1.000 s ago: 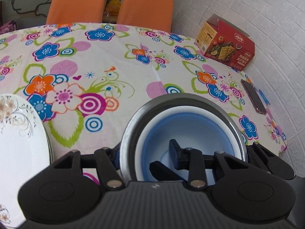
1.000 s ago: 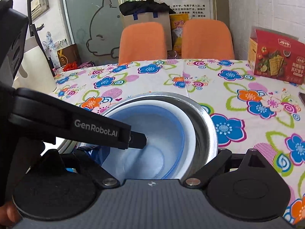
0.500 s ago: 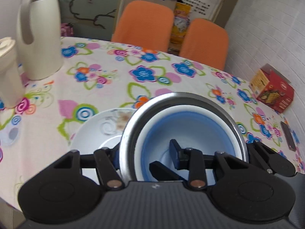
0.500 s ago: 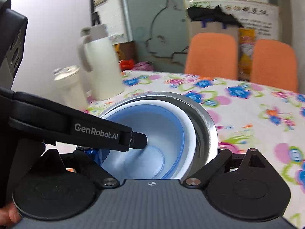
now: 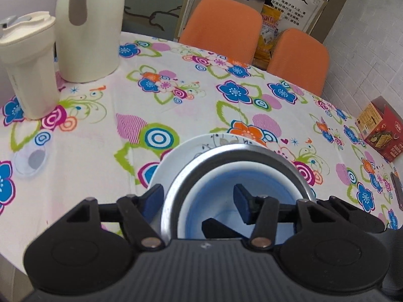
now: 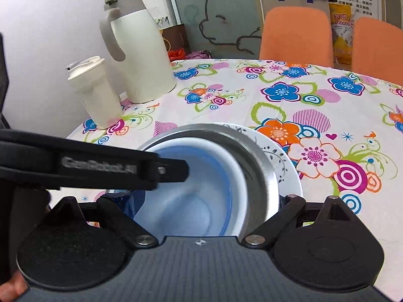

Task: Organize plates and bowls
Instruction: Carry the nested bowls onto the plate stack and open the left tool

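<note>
A steel bowl with a white and blue bowl nested inside sits over a white flower-patterned plate; the rim hides whether they touch. My left gripper straddles the bowls' left wall. One finger is outside and one inside, and the inner finger stands off the white wall. That inner finger shows blurred in the right wrist view. My right gripper stays clamped on the bowls' near wall, with its right fingertip hidden behind the steel rim.
A tall white jug and a cream tumbler stand at the table's left. A red cracker box and a dark phone lie at the right. Two orange chairs are behind the flowered tablecloth.
Both grippers carried the nested bowls leftward to above the plate. Now the bowls look smaller and lower in the left wrist view, and the left fingers have shifted against them.
</note>
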The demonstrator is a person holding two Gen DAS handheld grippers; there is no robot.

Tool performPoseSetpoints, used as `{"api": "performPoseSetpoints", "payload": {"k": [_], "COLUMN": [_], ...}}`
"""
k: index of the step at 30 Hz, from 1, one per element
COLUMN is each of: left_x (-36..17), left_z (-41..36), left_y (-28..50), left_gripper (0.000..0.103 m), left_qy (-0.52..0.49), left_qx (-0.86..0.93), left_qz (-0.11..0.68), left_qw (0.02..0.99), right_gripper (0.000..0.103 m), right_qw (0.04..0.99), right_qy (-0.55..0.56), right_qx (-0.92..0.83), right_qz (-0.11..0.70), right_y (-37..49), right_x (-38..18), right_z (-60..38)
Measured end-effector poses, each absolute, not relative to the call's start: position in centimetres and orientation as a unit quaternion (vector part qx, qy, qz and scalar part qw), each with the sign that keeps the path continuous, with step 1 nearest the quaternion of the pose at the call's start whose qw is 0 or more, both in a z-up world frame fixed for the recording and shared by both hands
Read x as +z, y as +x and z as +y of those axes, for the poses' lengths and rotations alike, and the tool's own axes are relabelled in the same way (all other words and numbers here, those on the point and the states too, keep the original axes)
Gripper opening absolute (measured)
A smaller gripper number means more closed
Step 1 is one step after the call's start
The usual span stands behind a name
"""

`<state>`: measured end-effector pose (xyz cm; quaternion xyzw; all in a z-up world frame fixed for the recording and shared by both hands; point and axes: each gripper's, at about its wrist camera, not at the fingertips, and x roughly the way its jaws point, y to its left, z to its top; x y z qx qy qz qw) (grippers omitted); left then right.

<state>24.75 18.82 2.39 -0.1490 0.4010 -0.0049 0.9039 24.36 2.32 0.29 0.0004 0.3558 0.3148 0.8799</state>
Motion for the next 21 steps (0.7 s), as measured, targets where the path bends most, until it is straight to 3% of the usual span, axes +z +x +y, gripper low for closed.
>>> {"api": "performPoseSetpoints", "payload": {"k": [4,11,13,21], "left_x": [3.2,5.3,5.7,6.5], "left_z": [19.5,19.5,18.6,11.4], "left_y": [24.2,22.8,22.1,20.0], "left_gripper": [0.063,0.064,0.075,0.076], "left_qy": [-0.163,-0.158,-0.154,-0.109], "left_qx": [-0.003,0.014,0.004,-0.067], "left_qz": [0.378,0.341,0.333,0.312], "left_qw": [0.912,0.927,0.930,0.942], "right_gripper": [0.081,0.081,0.081,0.082], "right_qw": [0.898,0.930,0.938,0.953], "right_qy": [0.011,0.037,0.051,0.090], "right_qx": [0.299,0.256,0.233,0.132], "right_qz": [0.323,0.260,0.250,0.256], "right_y": [24.2,23.0,22.4,19.2], "right_x": [1.4,3.3,3.5,2.3], "right_z": [1.3,-2.9,-4.7,-11.2]}}
